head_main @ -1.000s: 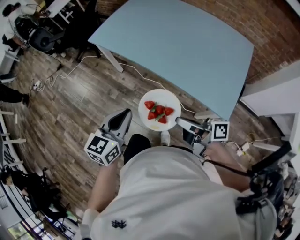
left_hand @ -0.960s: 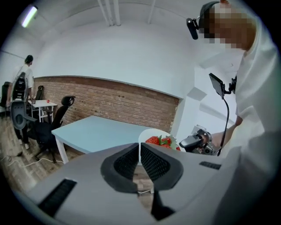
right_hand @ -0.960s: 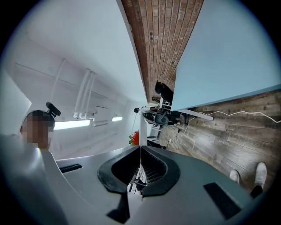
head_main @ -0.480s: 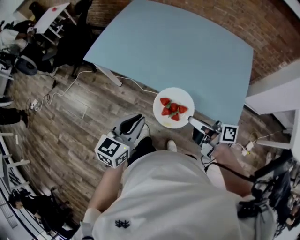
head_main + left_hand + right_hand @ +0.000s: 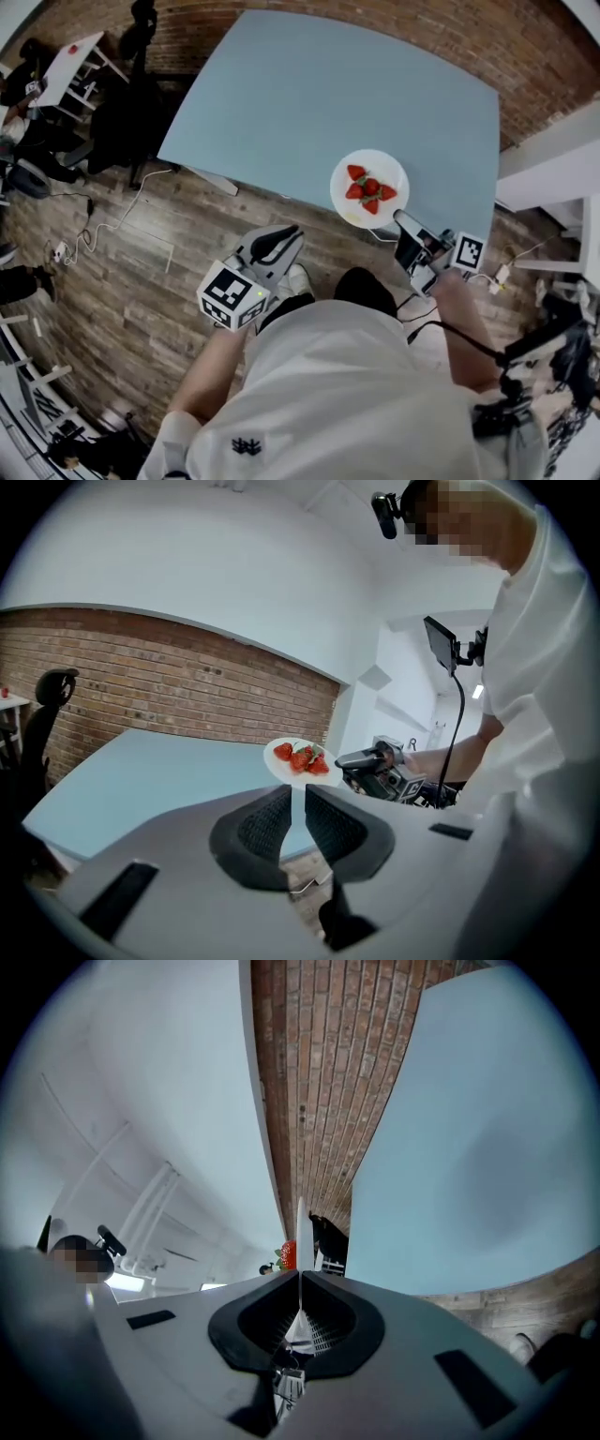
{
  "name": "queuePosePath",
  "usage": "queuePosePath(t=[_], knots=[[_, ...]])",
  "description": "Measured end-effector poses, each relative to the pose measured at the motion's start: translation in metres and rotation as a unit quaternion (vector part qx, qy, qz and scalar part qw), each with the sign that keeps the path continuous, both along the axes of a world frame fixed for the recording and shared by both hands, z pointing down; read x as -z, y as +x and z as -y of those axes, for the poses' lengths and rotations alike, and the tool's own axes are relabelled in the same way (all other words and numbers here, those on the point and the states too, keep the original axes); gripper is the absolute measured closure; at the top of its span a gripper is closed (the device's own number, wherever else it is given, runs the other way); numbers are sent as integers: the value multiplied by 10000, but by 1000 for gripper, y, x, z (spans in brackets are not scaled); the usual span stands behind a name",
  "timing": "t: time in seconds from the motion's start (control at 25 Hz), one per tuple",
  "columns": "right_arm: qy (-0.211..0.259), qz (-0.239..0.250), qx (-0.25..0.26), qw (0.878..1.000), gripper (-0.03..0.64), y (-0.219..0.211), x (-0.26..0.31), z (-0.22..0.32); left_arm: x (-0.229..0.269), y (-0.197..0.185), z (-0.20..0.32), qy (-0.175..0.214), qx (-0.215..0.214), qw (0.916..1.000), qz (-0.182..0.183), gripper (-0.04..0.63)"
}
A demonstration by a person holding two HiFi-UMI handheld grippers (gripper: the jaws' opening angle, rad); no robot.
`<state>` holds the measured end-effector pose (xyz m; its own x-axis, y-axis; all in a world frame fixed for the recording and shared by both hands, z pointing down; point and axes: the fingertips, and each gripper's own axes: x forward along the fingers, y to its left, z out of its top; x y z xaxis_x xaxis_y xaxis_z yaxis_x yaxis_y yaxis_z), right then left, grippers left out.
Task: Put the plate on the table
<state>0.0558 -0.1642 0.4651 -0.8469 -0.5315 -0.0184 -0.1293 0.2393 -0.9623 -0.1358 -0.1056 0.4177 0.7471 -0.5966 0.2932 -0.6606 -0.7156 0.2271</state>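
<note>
A white plate (image 5: 343,192) carrying several strawberries (image 5: 370,189) hangs level over the near edge of the light-blue table (image 5: 328,103). My right gripper (image 5: 403,223) is shut on the plate's near rim. In the right gripper view the plate (image 5: 299,1227) shows edge-on between the right gripper's (image 5: 299,1274) jaws, with a strawberry (image 5: 287,1254) beside it. My left gripper (image 5: 281,242) hangs over the floor short of the table, jaws almost together with nothing between them. The left gripper view looks past the left gripper (image 5: 292,794) to the plate (image 5: 279,764) and the right gripper (image 5: 345,759).
A brick wall (image 5: 525,56) runs behind the table. Wooden floor (image 5: 122,281) with cables (image 5: 112,220) lies to the left, with a dark office chair (image 5: 122,122) and a white desk (image 5: 75,56) beyond. A white cabinet (image 5: 553,159) stands to the right.
The plate and the right gripper have moved forward and to the right, from over the floor to over the table's near edge. The left gripper came forward alongside.
</note>
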Motion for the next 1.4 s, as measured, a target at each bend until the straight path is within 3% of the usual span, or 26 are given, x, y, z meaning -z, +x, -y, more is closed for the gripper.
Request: queuePosePath(t=[0.16,0.36,0.6,0.68,0.8,0.96,1.4], knots=[[-246,76,-364,9990,601,9,-25,50,-6,-8,27,-122,6,9999,-108,561],[-540,-2,-644,9965,601,40,-73,152,-13,3,94,-191,180,9996,-54,561],[-850,-255,-864,9923,601,64,-41,277,67,4,181,-260,459,9986,-90,561],[-892,-234,-881,9918,601,76,-67,304,62,17,197,-261,553,9981,3,561],[-998,-140,-922,9906,601,99,-127,320,25,42,197,-255,652,9974,155,561],[-1230,-191,-990,9873,601,113,-169,334,12,53,195,-347,825,9956,291,561],[-1710,-509,-1072,9781,601,119,-217,355,10,54,190,-712,1107,9903,453,561]])
